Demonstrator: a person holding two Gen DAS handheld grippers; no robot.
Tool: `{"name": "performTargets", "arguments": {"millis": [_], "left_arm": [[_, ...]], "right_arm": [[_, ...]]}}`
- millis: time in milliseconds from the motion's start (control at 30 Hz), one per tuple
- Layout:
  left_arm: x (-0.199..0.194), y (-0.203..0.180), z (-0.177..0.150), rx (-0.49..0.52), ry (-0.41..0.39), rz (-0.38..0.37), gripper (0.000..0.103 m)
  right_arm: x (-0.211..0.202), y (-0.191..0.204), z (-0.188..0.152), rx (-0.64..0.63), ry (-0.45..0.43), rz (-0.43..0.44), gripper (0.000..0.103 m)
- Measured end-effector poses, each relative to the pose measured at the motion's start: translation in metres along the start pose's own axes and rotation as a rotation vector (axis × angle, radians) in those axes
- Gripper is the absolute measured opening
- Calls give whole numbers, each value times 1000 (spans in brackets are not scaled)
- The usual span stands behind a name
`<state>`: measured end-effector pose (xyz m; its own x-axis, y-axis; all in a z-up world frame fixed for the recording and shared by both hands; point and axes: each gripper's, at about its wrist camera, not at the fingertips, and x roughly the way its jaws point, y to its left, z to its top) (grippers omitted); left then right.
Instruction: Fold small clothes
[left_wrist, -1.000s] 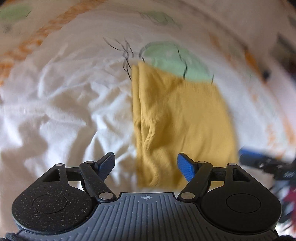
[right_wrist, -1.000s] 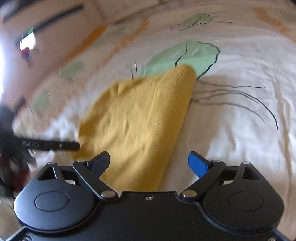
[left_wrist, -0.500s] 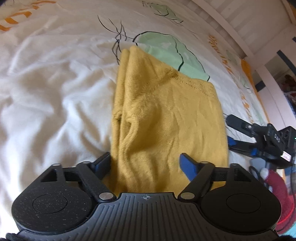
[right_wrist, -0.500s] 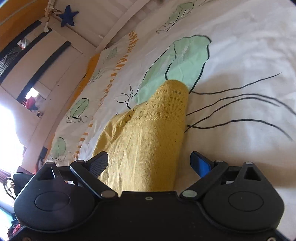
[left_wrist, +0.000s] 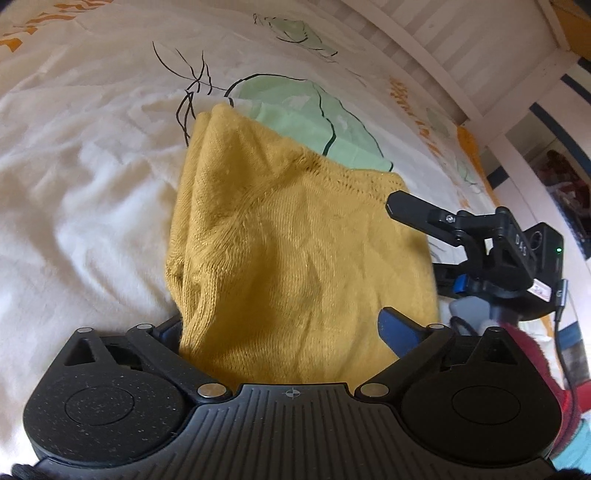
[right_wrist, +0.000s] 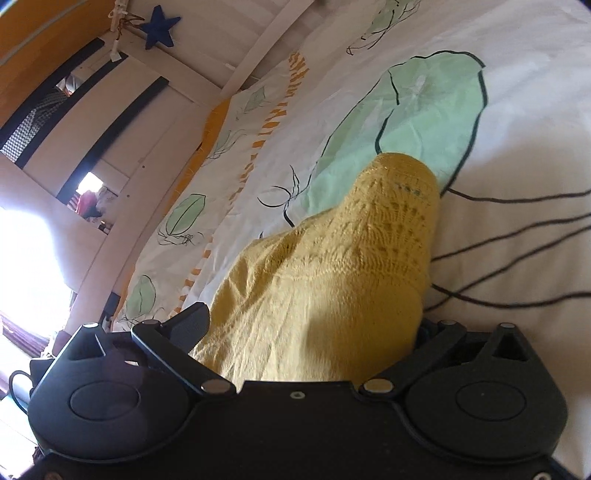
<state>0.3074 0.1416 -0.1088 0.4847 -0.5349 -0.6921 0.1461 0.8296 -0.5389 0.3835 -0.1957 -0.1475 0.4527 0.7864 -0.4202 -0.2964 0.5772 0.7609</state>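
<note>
The bed (left_wrist: 81, 192), under a white cover with a green leaf print (left_wrist: 306, 110), carries the task's thing: a yellow knitted garment (left_wrist: 295, 258), already folded into a narrow strip whose far end overlaps that leaf. A second ago both grippers stood back from the garment, with cover showing in front of it; now each has closed in low over its near end, so the knit fills the gap between the fingers. The left gripper (left_wrist: 291, 328) and the right gripper (right_wrist: 314, 325) have both just been opening and stand wide, around the cloth but not pinching it. This looks like the reach before the next fold: each still has to close on a near corner.
</note>
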Motion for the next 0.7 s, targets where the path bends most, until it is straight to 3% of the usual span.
{"name": "performTargets", "arguments": {"millis": [67,133,200,300,400,500,700], "left_arm": [[-1,1,1,-9,0,-3,98],[-4,2,2,-7,3,11,73],[-7,5,3,-14,7,32,55],[-11,15,4,-61,18,24,38],[-10,24,4,-112,34,-31,19],[-6,26,6,-152,47,-75,16],[-15,15,-7,-222,71,-184,15]], "right_arm": [[-1,-2,0,-1,-2,10,103],[-4,-3,0,-4,-1,22,102],[-7,-5,0,-6,-1,31,100],[-9,-5,0,2,-7,34,100],[-8,-2,-2,-10,-6,16,95],[-6,5,-2,-46,29,-122,43],[-35,20,-9,-5,23,-164,40]]}}
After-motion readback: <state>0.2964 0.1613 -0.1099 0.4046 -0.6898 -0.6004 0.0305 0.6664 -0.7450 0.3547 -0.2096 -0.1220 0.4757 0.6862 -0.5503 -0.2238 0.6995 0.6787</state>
